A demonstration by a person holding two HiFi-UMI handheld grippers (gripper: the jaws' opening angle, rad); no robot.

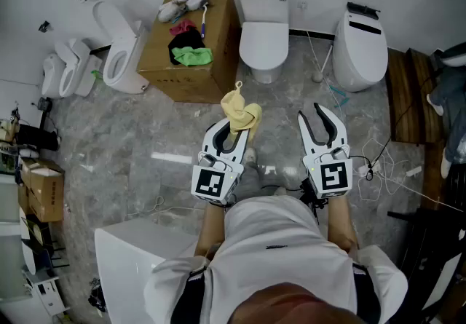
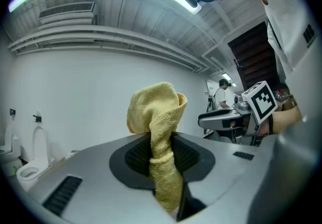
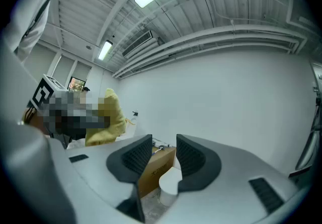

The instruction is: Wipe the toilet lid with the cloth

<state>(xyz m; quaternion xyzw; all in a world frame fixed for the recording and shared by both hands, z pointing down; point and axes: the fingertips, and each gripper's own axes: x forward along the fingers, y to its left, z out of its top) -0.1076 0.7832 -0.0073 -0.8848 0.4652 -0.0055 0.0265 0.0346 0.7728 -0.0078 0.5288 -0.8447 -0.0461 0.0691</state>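
The left gripper (image 1: pixel 233 130) pinches the yellow cloth (image 1: pixel 241 112), ready to wipe the toilet lid (image 1: pixel 263 40) ahead. The right gripper (image 1: pixel 321 124) stands apart, empty.

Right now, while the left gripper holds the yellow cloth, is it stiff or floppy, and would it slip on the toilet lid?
Probably floppy: the yellow cloth slumps in folds where the left gripper pinches it. Likely light, as one narrow pinch carries it. Its terry surface should drag, not slip, on the smooth toilet lid.
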